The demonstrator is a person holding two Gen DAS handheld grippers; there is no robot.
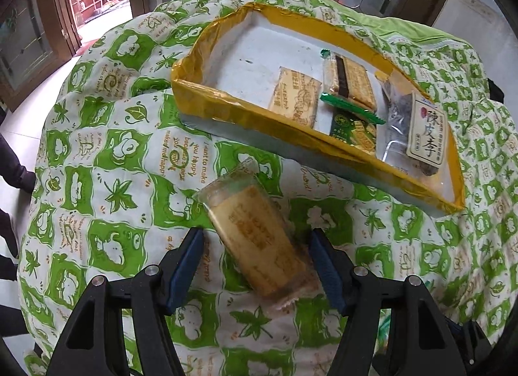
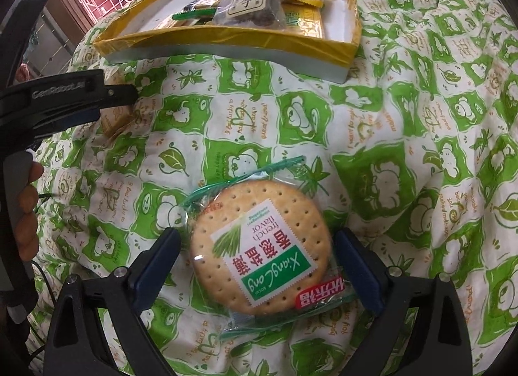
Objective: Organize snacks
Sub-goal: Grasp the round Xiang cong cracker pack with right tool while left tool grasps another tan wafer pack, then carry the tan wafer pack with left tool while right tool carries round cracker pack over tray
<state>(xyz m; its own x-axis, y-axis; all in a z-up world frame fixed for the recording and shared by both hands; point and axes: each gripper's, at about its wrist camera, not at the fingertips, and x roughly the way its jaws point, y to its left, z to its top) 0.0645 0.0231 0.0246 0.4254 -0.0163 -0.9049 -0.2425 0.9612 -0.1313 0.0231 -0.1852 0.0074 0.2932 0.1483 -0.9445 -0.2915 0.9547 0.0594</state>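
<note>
A yellow-rimmed shallow box (image 1: 226,110) lies on the green-and-white quilt and holds several snack packets, among them a plum packet (image 1: 424,130) and sandwich biscuits (image 1: 349,81). My left gripper (image 1: 257,240) is open, its jaws on either side of a long tan biscuit packet (image 1: 255,240) lying on the quilt. My right gripper (image 2: 257,249) is open around a round cracker packet (image 2: 259,246) with a green label. The box also shows in the right wrist view (image 2: 226,42), far ahead. The left gripper (image 2: 106,97) shows at the left there, over the tan packet (image 2: 116,120).
The quilt (image 2: 388,149) covers a rounded table. Wooden doors and a glass cabinet (image 1: 29,36) stand behind. A person's hand (image 2: 27,207) holds the left gripper's handle. Dark clothing shows at the left edge (image 1: 13,162).
</note>
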